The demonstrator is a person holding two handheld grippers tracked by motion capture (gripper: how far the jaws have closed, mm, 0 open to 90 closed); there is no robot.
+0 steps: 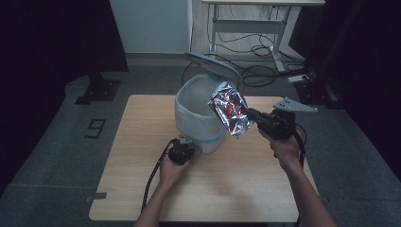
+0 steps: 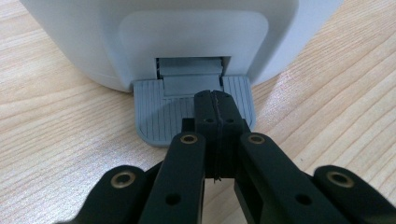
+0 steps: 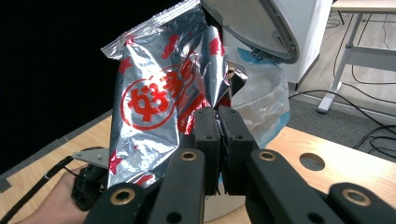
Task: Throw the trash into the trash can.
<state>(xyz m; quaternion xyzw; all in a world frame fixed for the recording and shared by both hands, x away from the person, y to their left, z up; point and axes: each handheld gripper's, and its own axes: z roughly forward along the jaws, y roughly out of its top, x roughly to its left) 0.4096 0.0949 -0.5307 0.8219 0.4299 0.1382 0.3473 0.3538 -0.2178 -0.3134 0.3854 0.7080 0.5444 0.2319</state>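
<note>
**Pedal held down, snack bag poised at the open bin**

In the high view, the left gripper (image 1: 182,150) sat low at the centre of the frame, pressed against the foot of a white pedal bin (image 1: 201,116) on the wooden bench (image 1: 142,142). The bin's lid (image 1: 213,65) stood tilted open above it. The right gripper (image 1: 269,124), right of centre, held a crumpled silver and red snack bag (image 1: 229,109) in the air beside the bin's rim, partly over the opening.

In the left gripper view, the fingers (image 2: 215,116) were clenched together with nothing between them, their tips resting on the ribbed grey pedal (image 2: 154,112) at the bin's base (image 2: 93,42) in the upper half of the frame.

In the right gripper view, the fingers (image 3: 205,135) were clamped on the bag's lower edge; the bag (image 3: 154,98) rose through the centre left, with the raised lid (image 3: 252,25) at upper right and the bin's plastic liner (image 3: 264,100) just behind.

Judged from this, the step in hand was disposal: lid propped open, rubbish carried to the mouth. The next move would call for bringing the bag fully over the liner and loosening the right fingers, while the left kept pressure on the pedal so the lid did not drop.
</note>
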